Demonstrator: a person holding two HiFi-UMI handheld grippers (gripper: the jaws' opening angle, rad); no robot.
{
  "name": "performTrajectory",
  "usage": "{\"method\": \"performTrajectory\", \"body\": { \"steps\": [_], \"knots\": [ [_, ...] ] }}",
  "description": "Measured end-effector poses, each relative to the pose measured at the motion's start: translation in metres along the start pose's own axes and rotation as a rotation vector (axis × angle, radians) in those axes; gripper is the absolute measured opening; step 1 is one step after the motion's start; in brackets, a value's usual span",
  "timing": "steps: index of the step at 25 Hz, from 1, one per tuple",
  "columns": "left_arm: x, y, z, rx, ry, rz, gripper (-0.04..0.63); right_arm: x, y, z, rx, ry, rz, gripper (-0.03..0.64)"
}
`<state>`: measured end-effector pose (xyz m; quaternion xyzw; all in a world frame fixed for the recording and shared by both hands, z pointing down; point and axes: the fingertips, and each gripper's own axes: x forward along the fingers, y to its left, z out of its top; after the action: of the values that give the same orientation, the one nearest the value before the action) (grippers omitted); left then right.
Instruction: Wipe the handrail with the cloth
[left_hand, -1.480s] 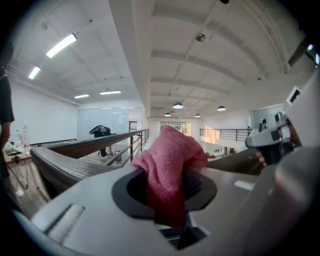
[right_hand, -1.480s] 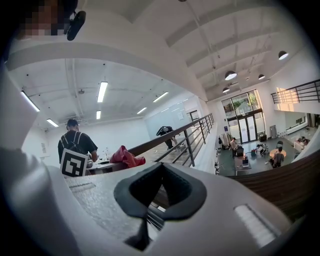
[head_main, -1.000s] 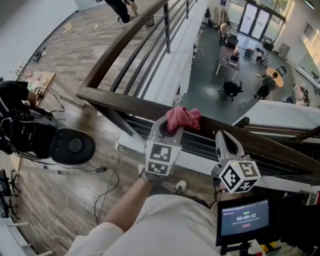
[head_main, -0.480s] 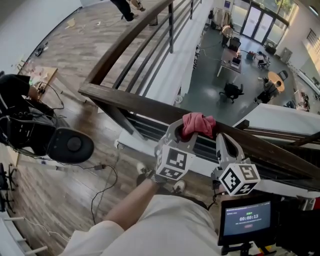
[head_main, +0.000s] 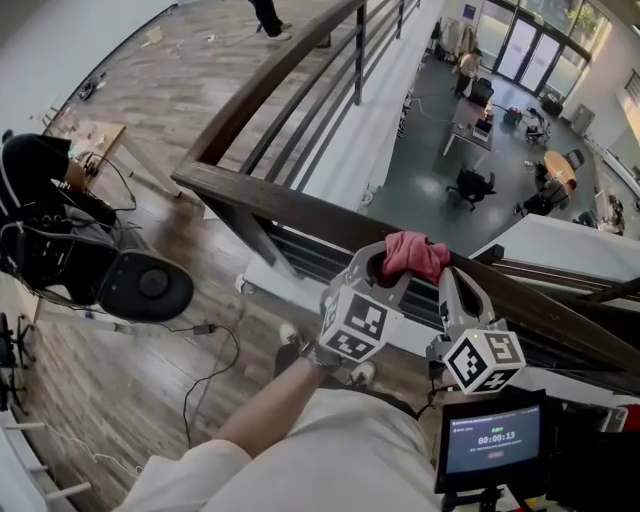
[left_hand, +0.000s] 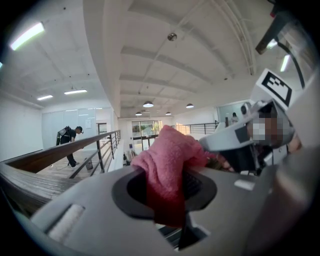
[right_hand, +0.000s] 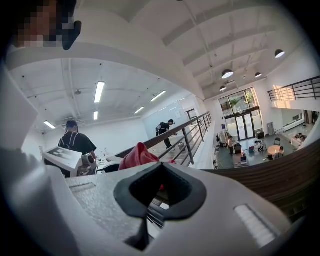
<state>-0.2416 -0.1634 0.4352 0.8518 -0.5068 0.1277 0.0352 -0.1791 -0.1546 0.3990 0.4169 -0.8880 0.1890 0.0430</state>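
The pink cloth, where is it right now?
In the head view the pink cloth sits low and central against the dark wooden handrail. It is pinched in the left gripper, with the right gripper just to its right.

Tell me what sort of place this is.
Probably an upper gallery in an open office or lab building. The wooden handrail, where the left gripper holds a cloth, overlooks a lower floor with desks and chairs, and glass doors stand at its far end.
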Motion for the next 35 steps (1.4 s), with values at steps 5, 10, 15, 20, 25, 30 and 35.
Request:
{"method": "performTrajectory", "body": {
  "steps": [5,10,15,20,25,30,35],
  "knots": [
    [-0.01,0.017,-0.006,-0.021,0.011,-0.001,0.106,0.007,0.01,-0.002,-0.003,0.006,-0.011,0.002],
    [-0.024,0.053,-0.003,-0.017,0.004,0.035,0.106,0.022,0.019,0.003,-0.019,0.005,-0.018,0.003],
    [-0.035,0.084,-0.01,-0.047,0.016,0.072,0.106,0.036,0.032,0.008,-0.036,0.008,-0.009,0.003],
    [-0.048,0.111,-0.014,-0.078,0.024,0.114,0.106,0.045,0.048,0.01,-0.062,0.024,0.008,0.002],
    [-0.053,0.122,-0.016,-0.088,0.029,0.129,0.106,0.057,0.06,0.008,-0.066,0.041,0.025,0.002],
    [-0.066,0.143,-0.025,-0.114,0.044,0.166,0.106,0.066,0.082,0.01,-0.084,0.057,0.057,0.002],
    [-0.079,0.174,-0.03,-0.132,0.044,0.225,0.106,0.074,0.083,0.019,-0.079,0.047,0.049,0.002]
  ]
}}
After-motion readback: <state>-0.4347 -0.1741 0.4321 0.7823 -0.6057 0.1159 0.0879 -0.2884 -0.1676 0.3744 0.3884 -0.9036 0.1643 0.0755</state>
